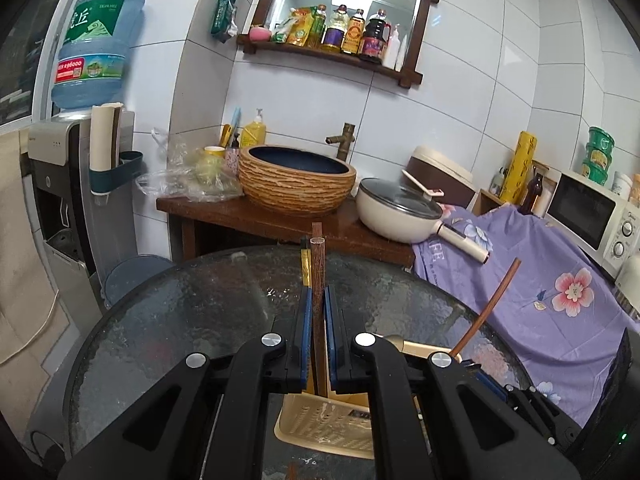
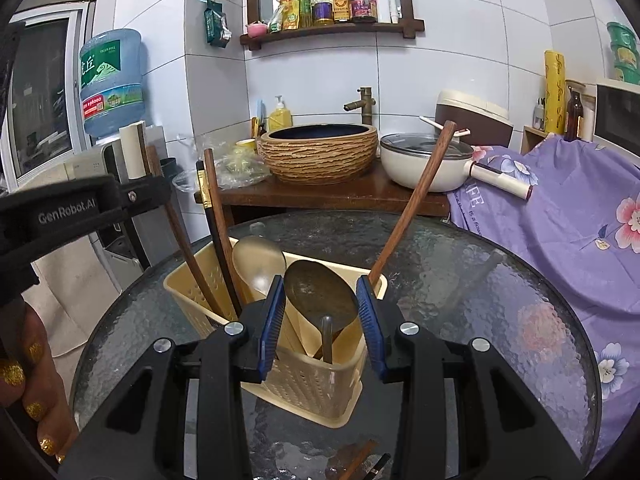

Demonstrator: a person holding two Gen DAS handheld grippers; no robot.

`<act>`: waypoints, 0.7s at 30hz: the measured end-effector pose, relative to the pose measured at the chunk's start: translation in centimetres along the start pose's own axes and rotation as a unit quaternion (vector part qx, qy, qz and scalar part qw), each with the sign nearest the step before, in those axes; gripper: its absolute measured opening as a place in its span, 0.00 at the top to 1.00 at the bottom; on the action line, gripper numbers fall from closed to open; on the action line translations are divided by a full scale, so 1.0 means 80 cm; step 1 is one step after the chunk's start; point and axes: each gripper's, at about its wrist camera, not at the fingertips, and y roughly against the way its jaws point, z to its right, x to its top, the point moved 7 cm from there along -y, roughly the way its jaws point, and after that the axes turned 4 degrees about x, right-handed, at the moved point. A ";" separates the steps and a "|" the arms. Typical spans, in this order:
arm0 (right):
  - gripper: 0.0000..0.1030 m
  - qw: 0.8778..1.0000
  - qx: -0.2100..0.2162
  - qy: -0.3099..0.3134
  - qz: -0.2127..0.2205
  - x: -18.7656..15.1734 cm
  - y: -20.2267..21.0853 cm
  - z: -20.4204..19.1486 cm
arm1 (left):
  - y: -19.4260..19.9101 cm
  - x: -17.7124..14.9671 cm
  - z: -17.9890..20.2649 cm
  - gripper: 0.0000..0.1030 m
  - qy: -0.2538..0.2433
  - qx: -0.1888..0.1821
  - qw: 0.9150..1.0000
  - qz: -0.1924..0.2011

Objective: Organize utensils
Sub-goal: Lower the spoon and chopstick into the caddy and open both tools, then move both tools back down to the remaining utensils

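Note:
A cream perforated utensil basket (image 2: 316,392) stands on the round glass table (image 2: 460,300). It holds two spoons (image 2: 320,292), a long wooden handle (image 2: 416,196) and dark chopsticks (image 2: 218,216). My left gripper (image 1: 318,304) is shut on the brown chopsticks (image 1: 318,264), held upright over the basket (image 1: 324,420). My right gripper (image 2: 320,296) is open and empty, just in front of the basket, jaws on either side of the darker spoon. The left gripper's body (image 2: 80,208) shows at the left of the right wrist view.
More chopsticks (image 2: 360,460) lie on the glass near the front edge. Behind the table stand a wooden counter with a woven basin (image 2: 320,152), a cream pan (image 2: 424,164), a purple floral cloth (image 2: 560,208) and a water dispenser (image 1: 80,160).

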 end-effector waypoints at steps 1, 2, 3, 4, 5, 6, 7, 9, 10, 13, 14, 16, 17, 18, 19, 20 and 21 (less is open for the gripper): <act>0.64 1.000 -0.001 0.003 0.001 0.000 0.000 0.000 | -0.001 -0.002 0.000 0.94 -0.002 0.000 1.000 -0.001; 0.64 1.000 -0.004 0.007 0.001 -0.001 0.000 0.000 | -0.001 -0.002 0.001 0.94 -0.005 0.002 1.000 0.000; 0.64 1.000 -0.006 0.010 0.002 -0.002 0.000 0.000 | -0.001 -0.003 0.001 0.94 -0.009 0.002 1.000 0.001; 0.63 1.000 -0.005 0.012 0.003 -0.003 0.002 -0.001 | 0.000 -0.003 0.002 0.94 -0.012 0.001 1.000 -0.001; 0.58 1.000 -0.004 0.013 0.006 -0.003 0.004 -0.001 | 0.001 -0.004 0.003 0.94 -0.013 -0.001 1.000 -0.003; 0.54 1.000 -0.004 0.015 0.008 -0.003 0.006 -0.001 | 0.002 -0.005 0.003 0.93 -0.014 -0.003 1.000 -0.005; 0.45 1.000 -0.005 0.018 0.011 -0.003 0.008 -0.002 | 0.003 -0.006 0.003 0.91 -0.016 -0.007 1.000 -0.009; 0.41 0.999 -0.009 0.022 0.022 -0.004 0.017 -0.002 | 0.007 -0.007 0.002 0.70 -0.018 -0.009 1.000 -0.010; 0.41 0.999 -0.007 0.023 0.026 -0.005 0.024 -0.002 | 0.011 -0.008 0.000 0.62 -0.015 -0.010 1.000 -0.007; 0.41 0.999 -0.004 0.029 0.033 -0.015 0.043 -0.001 | 0.029 -0.017 -0.011 0.49 -0.007 -0.017 1.000 0.000; 0.40 0.999 -0.003 0.031 0.033 -0.019 0.048 0.000 | 0.033 -0.022 -0.015 0.47 -0.007 -0.017 1.000 -0.003; 0.36 0.999 -0.001 0.040 0.029 -0.035 0.062 -0.001 | 0.042 -0.033 -0.021 0.37 -0.007 -0.022 1.000 -0.011; 0.34 0.999 0.001 0.043 0.025 -0.042 0.067 0.000 | 0.047 -0.042 -0.025 0.31 -0.006 -0.026 1.000 -0.017; 0.34 0.999 0.003 0.044 0.018 -0.051 0.071 0.000 | 0.051 -0.052 -0.029 0.31 -0.009 -0.028 0.999 -0.024; 0.34 0.999 0.008 0.044 0.005 -0.065 0.076 0.002 | 0.056 -0.062 -0.032 0.31 -0.015 -0.027 0.999 -0.031; 0.34 0.999 0.010 0.042 -0.004 -0.075 0.078 0.004 | 0.058 -0.070 -0.035 0.30 -0.020 -0.024 0.999 -0.036; 0.34 0.999 0.013 0.037 -0.018 -0.087 0.079 0.006 | 0.060 -0.080 -0.038 0.30 -0.025 -0.022 0.999 -0.043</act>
